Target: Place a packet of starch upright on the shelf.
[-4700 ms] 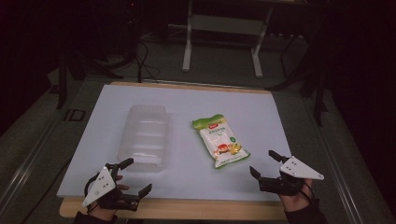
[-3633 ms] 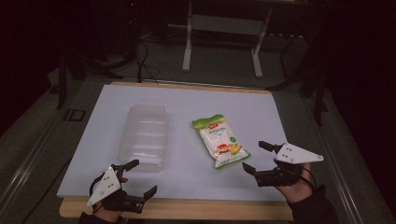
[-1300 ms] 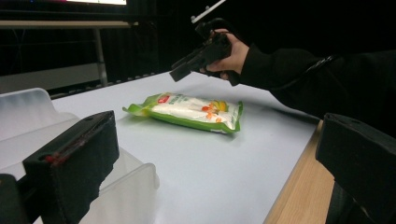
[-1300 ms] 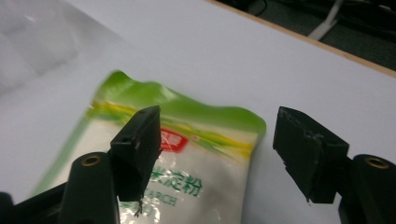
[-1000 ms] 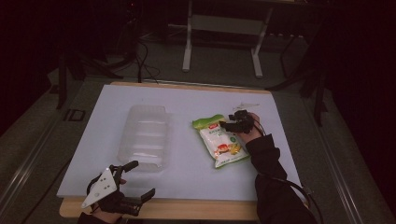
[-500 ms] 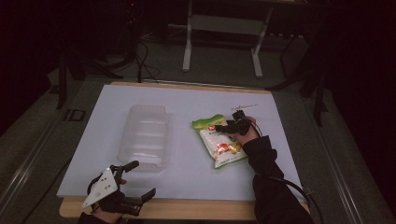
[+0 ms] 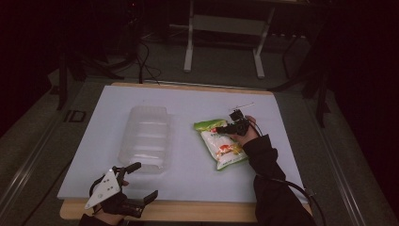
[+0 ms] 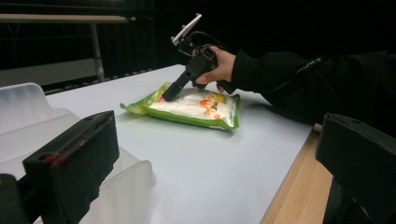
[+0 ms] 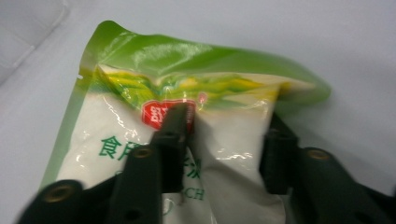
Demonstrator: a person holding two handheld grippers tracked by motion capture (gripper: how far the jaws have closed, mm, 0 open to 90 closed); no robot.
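Snack bag pinched at its far end, tray waiting to the left

Worktop (image 7: 188,101): white sheet carrying two things side by side. Clear plastic tray (image 7: 146,136): left of centre, long axis running away from the person, empty. Green snack bag (image 7: 221,143): right of centre, flat, long axis near-to-far and slightly slanted; tray lies to its left, apart. Right tongs (image 7: 225,128): over the bag's far end, jaws just closing, pinching the pouch across its width (image 9: 219,135). Left tongs (image 7: 141,181): spread, holding nothing, at the near edge just beside the tray's near end.
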